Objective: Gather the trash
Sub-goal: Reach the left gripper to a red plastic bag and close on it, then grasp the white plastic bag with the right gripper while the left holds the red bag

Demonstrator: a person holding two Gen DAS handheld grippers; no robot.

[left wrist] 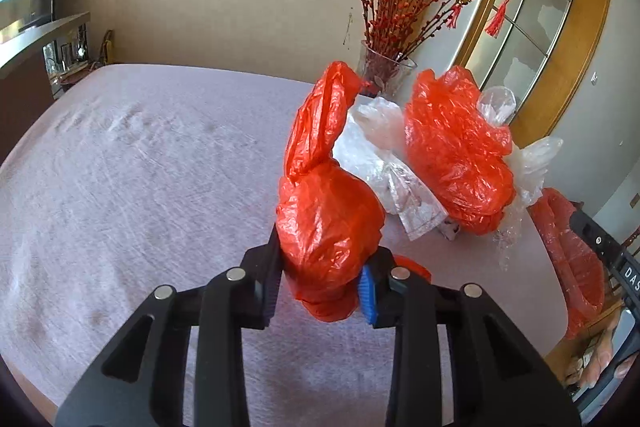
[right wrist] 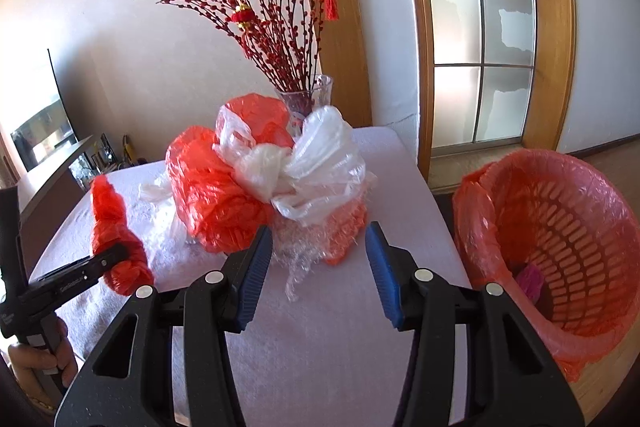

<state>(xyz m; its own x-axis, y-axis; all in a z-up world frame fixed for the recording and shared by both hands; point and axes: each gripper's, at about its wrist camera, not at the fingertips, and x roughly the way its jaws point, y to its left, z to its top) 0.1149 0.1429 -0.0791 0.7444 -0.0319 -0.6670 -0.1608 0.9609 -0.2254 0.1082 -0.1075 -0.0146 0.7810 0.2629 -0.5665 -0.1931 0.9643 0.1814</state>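
Already the left gripper (left wrist: 320, 287) squeezed a crumpled red bag (left wrist: 328, 227) and held it up over the table (left wrist: 140, 167). The bin (right wrist: 560, 235) sat past the table's right edge, far from that hand and close to the right gripper (right wrist: 316, 275). That one was wide open, pointing at the bag pile (right wrist: 272, 183) just ahead.

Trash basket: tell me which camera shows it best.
The right wrist view. The trash basket with its red liner sits open beside the table, its inside visible. The left wrist view catches only a strip of the red liner at the right edge.
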